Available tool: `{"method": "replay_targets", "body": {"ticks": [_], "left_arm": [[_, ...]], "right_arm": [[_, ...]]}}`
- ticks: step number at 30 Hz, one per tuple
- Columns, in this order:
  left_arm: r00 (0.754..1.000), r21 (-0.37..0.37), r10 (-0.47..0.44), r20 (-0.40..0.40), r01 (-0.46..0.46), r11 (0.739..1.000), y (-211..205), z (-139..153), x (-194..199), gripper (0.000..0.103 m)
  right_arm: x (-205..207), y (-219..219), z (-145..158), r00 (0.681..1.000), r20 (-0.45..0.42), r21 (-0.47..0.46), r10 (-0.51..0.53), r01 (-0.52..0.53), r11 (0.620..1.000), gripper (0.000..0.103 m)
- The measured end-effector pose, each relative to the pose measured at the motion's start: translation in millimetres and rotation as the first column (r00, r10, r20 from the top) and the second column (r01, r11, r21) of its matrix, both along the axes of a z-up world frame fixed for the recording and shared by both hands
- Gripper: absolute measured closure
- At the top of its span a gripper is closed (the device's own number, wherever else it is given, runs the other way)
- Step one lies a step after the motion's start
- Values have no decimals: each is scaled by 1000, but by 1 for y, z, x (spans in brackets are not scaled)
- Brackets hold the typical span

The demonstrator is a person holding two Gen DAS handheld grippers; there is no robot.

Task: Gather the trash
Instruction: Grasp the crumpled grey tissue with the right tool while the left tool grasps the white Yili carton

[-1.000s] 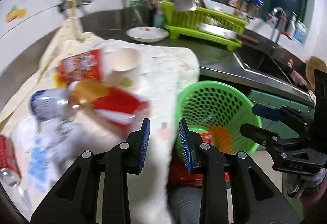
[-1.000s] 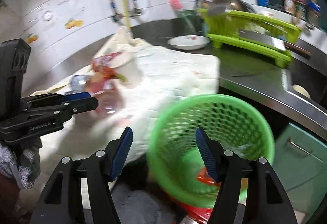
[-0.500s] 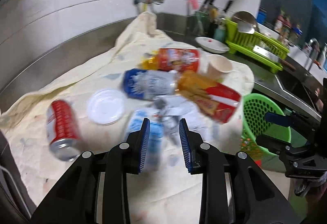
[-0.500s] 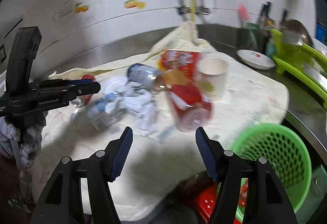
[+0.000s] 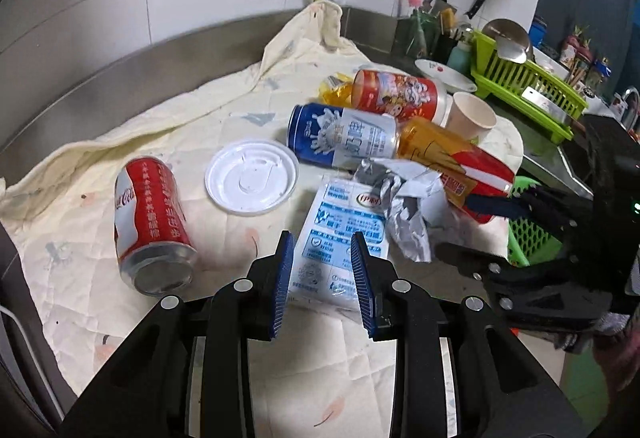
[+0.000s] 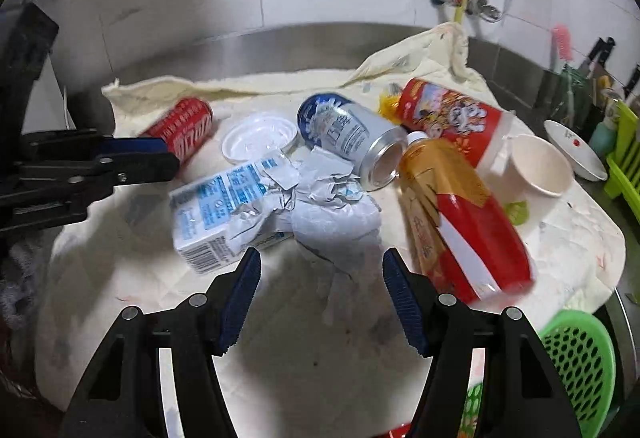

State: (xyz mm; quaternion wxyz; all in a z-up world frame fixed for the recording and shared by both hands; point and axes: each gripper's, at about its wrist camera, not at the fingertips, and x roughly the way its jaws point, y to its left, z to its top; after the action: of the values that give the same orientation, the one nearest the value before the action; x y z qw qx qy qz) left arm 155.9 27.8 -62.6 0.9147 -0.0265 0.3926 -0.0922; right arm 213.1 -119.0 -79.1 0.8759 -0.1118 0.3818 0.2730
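I see the cream cloth [image 5: 120, 166] covering the tabletop, trash heaped toward its right edge, the green basket [image 6: 576, 362] below that edge. My right tool [image 6: 320, 298], fingers wide apart, faces the crumpled paper [image 6: 332, 214]. My left tool [image 5: 322, 278], fingers apart, empty, frames the milk carton [image 5: 340, 230].
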Motion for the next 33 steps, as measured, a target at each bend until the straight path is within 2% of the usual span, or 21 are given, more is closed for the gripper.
{"method": "replay_targets", "body": {"ticks": [1,2,3,8,10,12,13,16,19,29,33], "left_arm": [[1000,-2,-2,-5,2,1000,1,-1,1,70],[1000,-2,0,-12,0,1000,2,-4,2,61],[1000,0,4,-13,-4,1000,3,-5,2,58],[999,13,-33,-18,34,999,-2,-10,3,58],[999,23,-47,-22,47,999,-5,-12,5,57],[998,23,-60,-23,60,998,-7,-13,6,45],[998,27,-57,-22,58,998,-8,-14,7,43],[997,31,-70,-25,71,997,-11,-15,11,43],[996,57,-76,-36,78,995,-16,-21,16,37],[993,84,-97,-71,103,991,-31,-33,39,35],[991,122,-101,-88,111,986,-39,-40,47,35]], "right_arm": [[3,2,-3,1000,-5,-9,6,-6,1000,41],[7,4,-6,1000,-5,-19,4,-4,1000,41],[10,7,-7,1000,-4,-26,6,-6,1000,41],[25,15,-14,1000,-8,-47,9,-10,999,43],[28,19,-16,1000,-13,-51,14,-15,999,54],[29,20,-15,1000,0,-59,-1,1,998,58],[29,19,-14,1000,-5,-53,2,-2,999,62],[24,17,-8,1000,10,-48,-2,2,999,65],[14,10,2,999,39,-29,-19,20,999,66],[-23,-23,43,992,113,84,-63,54,995,66],[-43,-41,56,984,144,110,-101,86,990,66]]}}
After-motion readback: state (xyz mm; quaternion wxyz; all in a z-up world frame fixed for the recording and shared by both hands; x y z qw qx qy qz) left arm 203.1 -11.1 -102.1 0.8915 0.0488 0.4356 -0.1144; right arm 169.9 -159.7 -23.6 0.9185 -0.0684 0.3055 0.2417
